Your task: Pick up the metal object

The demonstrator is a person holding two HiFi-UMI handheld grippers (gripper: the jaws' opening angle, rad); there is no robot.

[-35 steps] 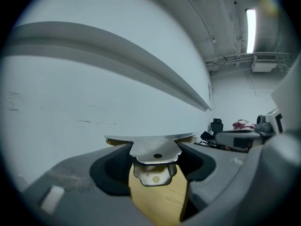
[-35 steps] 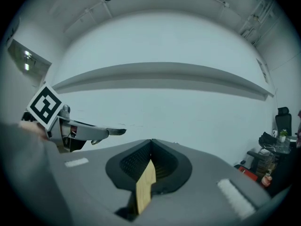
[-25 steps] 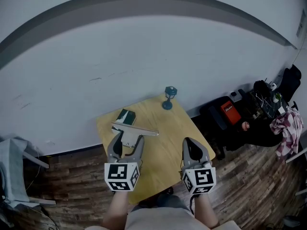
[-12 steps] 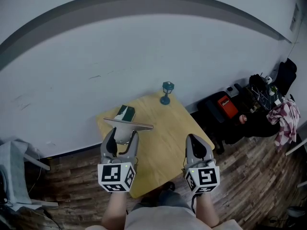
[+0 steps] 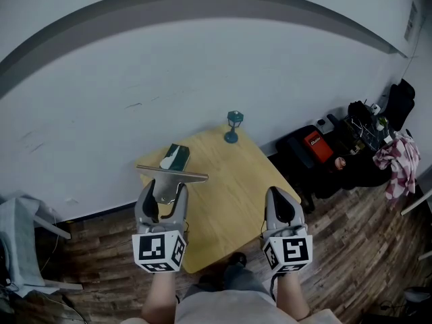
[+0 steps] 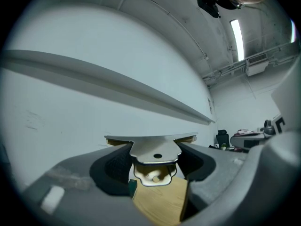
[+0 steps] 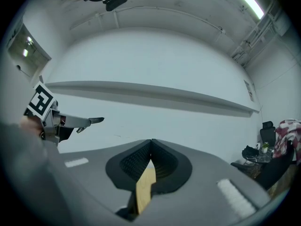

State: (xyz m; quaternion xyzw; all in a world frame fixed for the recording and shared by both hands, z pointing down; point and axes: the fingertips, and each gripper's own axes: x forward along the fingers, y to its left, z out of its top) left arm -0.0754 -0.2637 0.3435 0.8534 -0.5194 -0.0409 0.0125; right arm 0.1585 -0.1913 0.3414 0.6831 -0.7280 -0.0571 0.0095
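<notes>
Steel part: flat silver T-shaped metal bracket, clamped by its stem in the left tool. It is held roughly level over the near-left part of the counter, with the crossbar on the side away from the person.
Left tool: jaws set wide, pads pressed on both edges of the bracket stem.
Right tool: jaws pressed together, nothing between them. It hangs over the counter's near-right edge, well apart from the bracket.
Nearby: small dark green box lies on the counter just past the crossbar. Teal lantern-shaped ornament stands upright at the far corner, well clear of both tools.
Counter: small square yellow wooden counter, set with one corner toward the wall.
Room: plain white wall with a grey band across it, and dark wood plank floor. At the right are black bags with a red item among them and a checked cloth.
Left gripper view only: small round hole in the bracket stem, with a cut-out tab hanging below it. A sliver of the green box shows under the left pad, and a ceiling strip light is up top.
Right gripper view only: the left tool's marker cube and one crossbar tip show side-on against the wall, in the air. A strip of counter shows below the closed pads.
</notes>
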